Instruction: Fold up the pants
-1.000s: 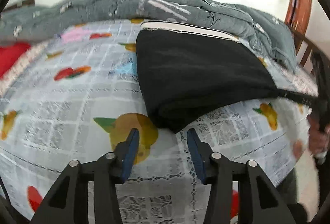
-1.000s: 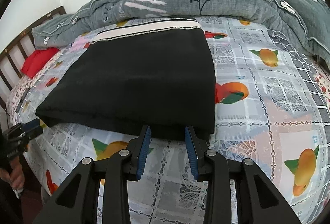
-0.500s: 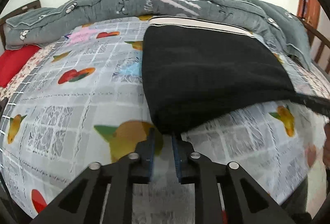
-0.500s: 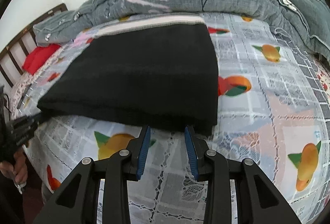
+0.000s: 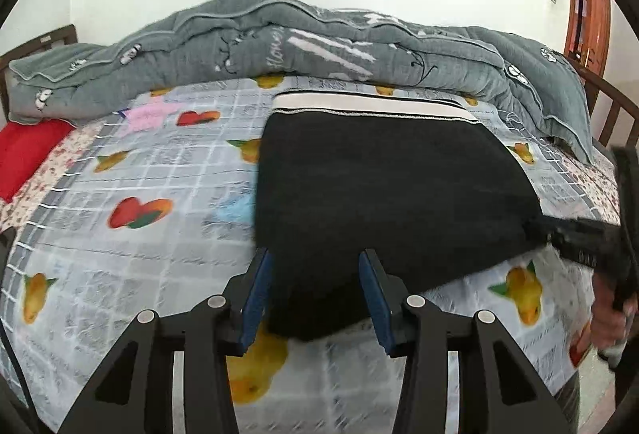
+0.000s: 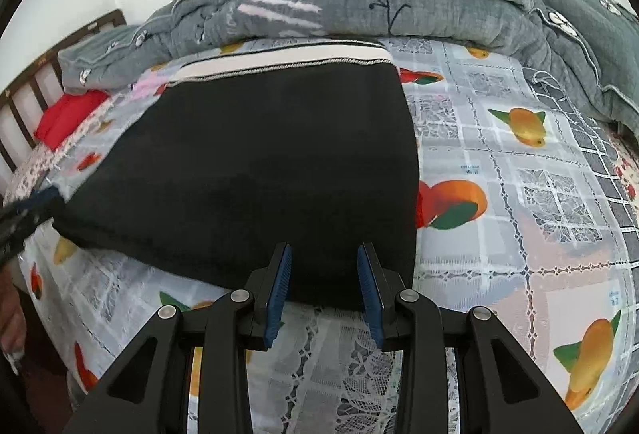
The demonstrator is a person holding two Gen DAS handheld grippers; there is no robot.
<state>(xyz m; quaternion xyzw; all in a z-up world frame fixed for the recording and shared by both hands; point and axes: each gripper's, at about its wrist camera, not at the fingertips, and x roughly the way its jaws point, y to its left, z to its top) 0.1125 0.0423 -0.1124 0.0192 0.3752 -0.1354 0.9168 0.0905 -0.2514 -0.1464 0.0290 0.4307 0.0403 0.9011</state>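
Black pants [image 5: 383, 194] lie partly folded on the bed [image 5: 131, 170]; left tool [image 5: 315, 294] and right tool [image 6: 323, 290], both released, straddle the near fold, another fold seemingly left

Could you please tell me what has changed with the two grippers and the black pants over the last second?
The left gripper, nearly shut half a second ago, has opened again and moved forward, so its jaws now straddle the near corner of the black pants. The right gripper also advanced and now straddles the near edge, still open. Neither grips the fabric. The pants stay folded flat on the bedsheet.
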